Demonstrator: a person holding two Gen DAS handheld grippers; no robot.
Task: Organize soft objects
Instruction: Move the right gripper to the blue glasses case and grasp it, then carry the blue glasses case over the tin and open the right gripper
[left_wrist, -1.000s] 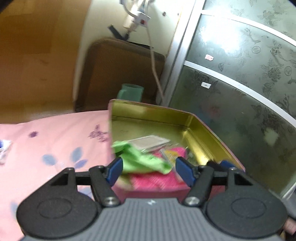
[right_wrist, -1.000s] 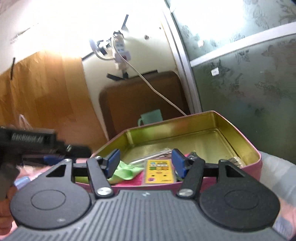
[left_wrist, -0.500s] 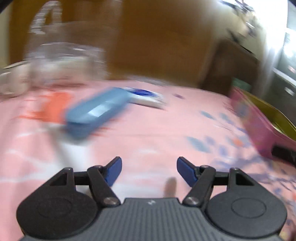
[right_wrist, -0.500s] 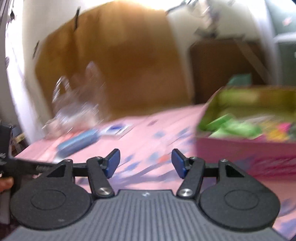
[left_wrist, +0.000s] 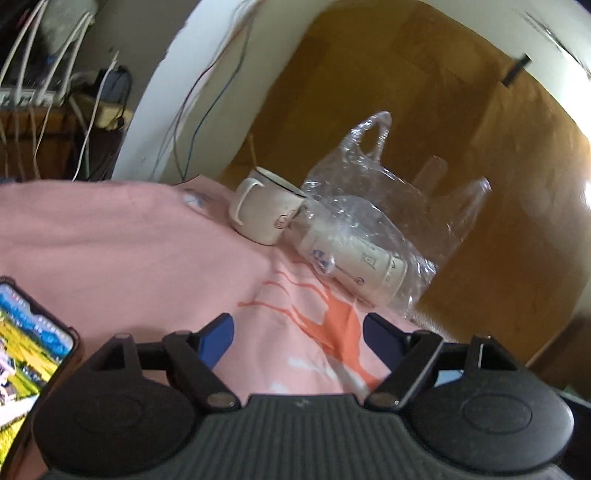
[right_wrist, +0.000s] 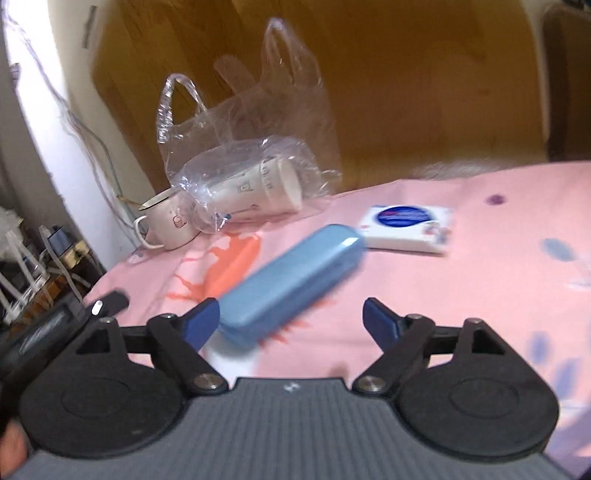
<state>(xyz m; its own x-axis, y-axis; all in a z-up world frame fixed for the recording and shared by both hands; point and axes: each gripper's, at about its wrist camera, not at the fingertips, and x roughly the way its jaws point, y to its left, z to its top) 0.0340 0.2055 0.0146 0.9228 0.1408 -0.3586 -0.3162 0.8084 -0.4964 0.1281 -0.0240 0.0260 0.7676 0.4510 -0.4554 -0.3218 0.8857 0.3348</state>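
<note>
while both views show the bag (left_wrist: 373, 206), only right shows the blue case (right_wrist: 291, 284)

My right gripper (right_wrist: 291, 317) has its jaws opening over the pink cloth (right_wrist: 424, 295), nothing pressed between them. A blue case (right_wrist: 291, 280) lies just ahead, a white tissue pack (right_wrist: 406, 229) farther right, a clear plastic bag (right_wrist: 243, 177) and mug (right_wrist: 168, 223) far left.

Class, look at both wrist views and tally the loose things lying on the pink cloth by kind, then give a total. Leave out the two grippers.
Mugs: 1, the cream mug
Cups: 1, the white cup lying inside the bag
Plastic bags: 1, the clear plastic bag
Cases: 1, the blue case
Tissue packs: 1, the white pack
Phones: 1, the phone
Total: 6
</note>
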